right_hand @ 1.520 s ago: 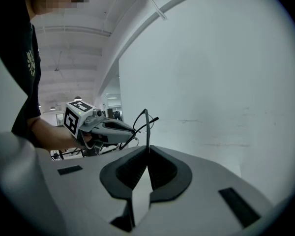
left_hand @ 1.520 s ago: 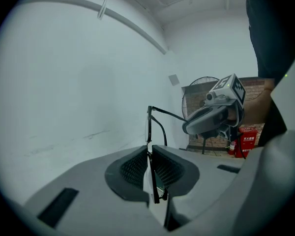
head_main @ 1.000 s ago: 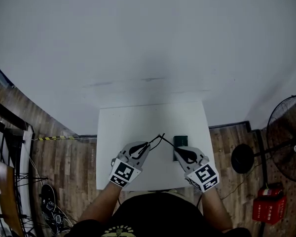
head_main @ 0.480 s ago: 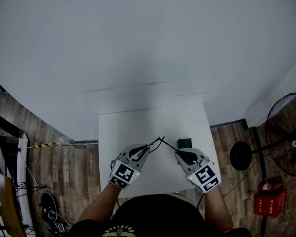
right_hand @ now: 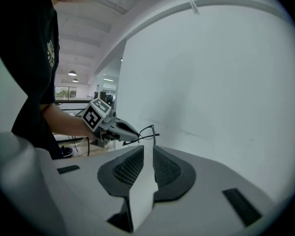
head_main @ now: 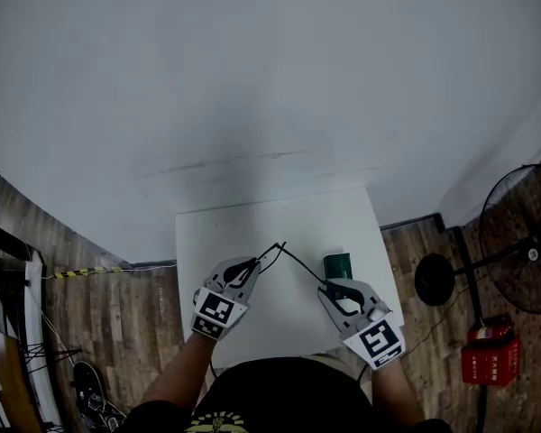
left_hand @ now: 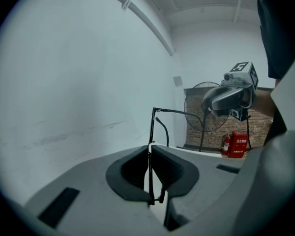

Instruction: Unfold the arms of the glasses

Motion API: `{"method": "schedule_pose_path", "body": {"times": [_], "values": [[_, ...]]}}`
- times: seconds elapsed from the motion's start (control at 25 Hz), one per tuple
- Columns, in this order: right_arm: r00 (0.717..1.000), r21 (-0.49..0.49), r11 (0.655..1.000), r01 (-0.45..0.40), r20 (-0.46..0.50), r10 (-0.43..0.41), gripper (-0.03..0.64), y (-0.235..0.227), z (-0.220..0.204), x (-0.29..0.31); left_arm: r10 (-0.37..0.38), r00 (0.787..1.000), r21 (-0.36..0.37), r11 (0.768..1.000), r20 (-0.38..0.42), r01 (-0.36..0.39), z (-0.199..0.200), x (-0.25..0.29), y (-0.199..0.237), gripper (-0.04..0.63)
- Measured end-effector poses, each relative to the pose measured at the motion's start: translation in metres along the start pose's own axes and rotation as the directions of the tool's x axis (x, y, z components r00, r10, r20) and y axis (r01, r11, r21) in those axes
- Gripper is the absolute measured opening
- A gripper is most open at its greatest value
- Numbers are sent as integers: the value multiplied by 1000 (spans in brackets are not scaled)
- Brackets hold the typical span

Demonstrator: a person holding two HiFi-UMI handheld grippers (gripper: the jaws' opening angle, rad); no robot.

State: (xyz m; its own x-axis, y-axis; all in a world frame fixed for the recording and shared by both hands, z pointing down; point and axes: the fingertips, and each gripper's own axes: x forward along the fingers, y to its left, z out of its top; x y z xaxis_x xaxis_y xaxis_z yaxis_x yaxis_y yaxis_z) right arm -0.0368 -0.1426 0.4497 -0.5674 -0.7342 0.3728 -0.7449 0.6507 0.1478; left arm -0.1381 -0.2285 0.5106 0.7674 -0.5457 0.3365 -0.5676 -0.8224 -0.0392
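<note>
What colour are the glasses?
The glasses are black; left gripper view shows them best.

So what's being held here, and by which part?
Left tool is shut on the glasses, clamping what looks like the front frame edge-on. Right tool holds nothing: its jaws have just been opening, and the arm end at their gap isn't pinched.

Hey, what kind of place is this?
Probably an indoor workshop or lab corner: a small white table against a bare white wall, a pedestal fan on a wood-plank floor, and a red fire-extinguisher box nearby.
</note>
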Motion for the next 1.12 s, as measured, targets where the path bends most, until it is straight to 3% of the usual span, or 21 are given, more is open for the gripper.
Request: {"method": "schedule_pose_path", "body": {"times": [0.16,0.2,0.52,0.6,0.68,0.76,0.96,1.12], "values": [[998,55,997,-52,45,49,44,20,10,7,27,999,-26,999,19,-27,6,-4,8,26],[997,60,996,-61,59,57,2,24,11,9,31,999,-32,999,24,-31,9,-4,9,26],[990,215,970,-109,107,88,2,42,3,28,37,996,-55,998,78,-33,34,-12,-8,26],[983,302,941,-155,138,118,27,45,-1,32,37,995,-60,998,92,-32,41,-14,-14,26],[971,387,897,-213,184,151,114,48,-3,32,35,994,-64,998,103,-28,47,-16,-22,26],[959,456,854,-249,238,153,144,45,-1,29,25,994,-67,998,110,-18,50,-15,-33,26],[925,587,753,-298,371,77,160,20,4,14,1,993,-71,997,119,8,57,-11,-60,26],[902,636,705,-312,432,10,158,-2,3,-4,-14,992,-78,997,124,24,62,-8,-83,26]]}}
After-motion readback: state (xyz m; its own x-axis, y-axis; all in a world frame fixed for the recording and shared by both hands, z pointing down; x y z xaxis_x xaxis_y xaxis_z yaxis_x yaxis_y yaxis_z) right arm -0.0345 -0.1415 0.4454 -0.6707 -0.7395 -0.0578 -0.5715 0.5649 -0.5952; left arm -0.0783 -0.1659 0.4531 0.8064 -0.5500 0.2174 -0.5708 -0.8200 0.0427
